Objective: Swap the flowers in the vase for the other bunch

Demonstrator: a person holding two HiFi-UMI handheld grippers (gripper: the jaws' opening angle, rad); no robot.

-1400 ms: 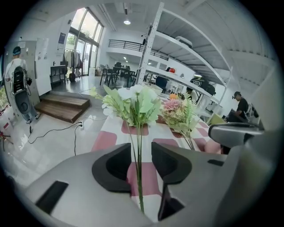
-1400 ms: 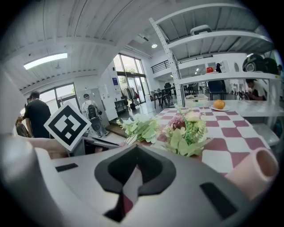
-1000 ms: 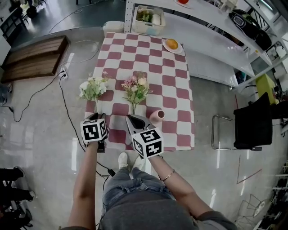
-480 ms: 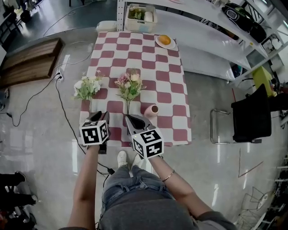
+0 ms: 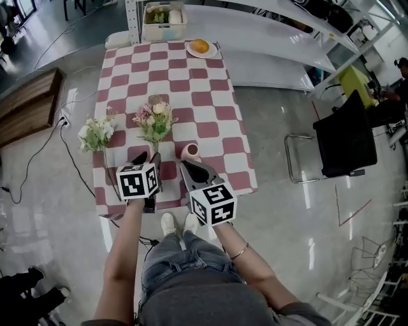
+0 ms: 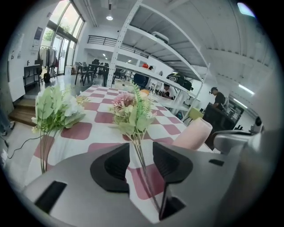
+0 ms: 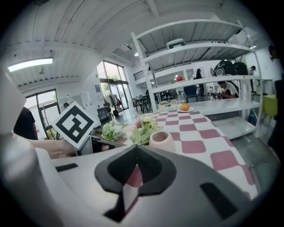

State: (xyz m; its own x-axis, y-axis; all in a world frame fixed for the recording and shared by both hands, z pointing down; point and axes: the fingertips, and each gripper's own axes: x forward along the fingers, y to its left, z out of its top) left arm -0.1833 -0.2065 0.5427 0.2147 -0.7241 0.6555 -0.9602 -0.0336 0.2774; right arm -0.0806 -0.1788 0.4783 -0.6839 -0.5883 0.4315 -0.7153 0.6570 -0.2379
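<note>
A pink-and-green flower bunch (image 5: 153, 121) (image 6: 131, 111) lies on the checked table (image 5: 191, 95), stems toward me. Its thin stems run between the jaws of my left gripper (image 5: 150, 159) (image 6: 141, 153). Those jaws have just been opening, and the pads stand clear of the stems. The white-and-green bunch (image 5: 95, 132) (image 6: 53, 108) lies at the table's left edge. A pink vase (image 5: 189, 151) (image 7: 161, 141) stands empty right of the pink bunch. My right gripper (image 5: 186, 167) (image 7: 136, 153) is just in front of the vase, shut with nothing in it.
At the table's far end sit a white crate (image 5: 164, 14) and a plate with an orange (image 5: 200, 46). White shelving (image 5: 280, 38) runs along the right. A black chair (image 5: 344, 137) stands on the right, a wooden platform (image 5: 25, 105) and cables on the left.
My left gripper has moved right from the white bunch's stem to the pink bunch's stems. The right gripper has shifted right from the pink stems to in front of the vase.
</note>
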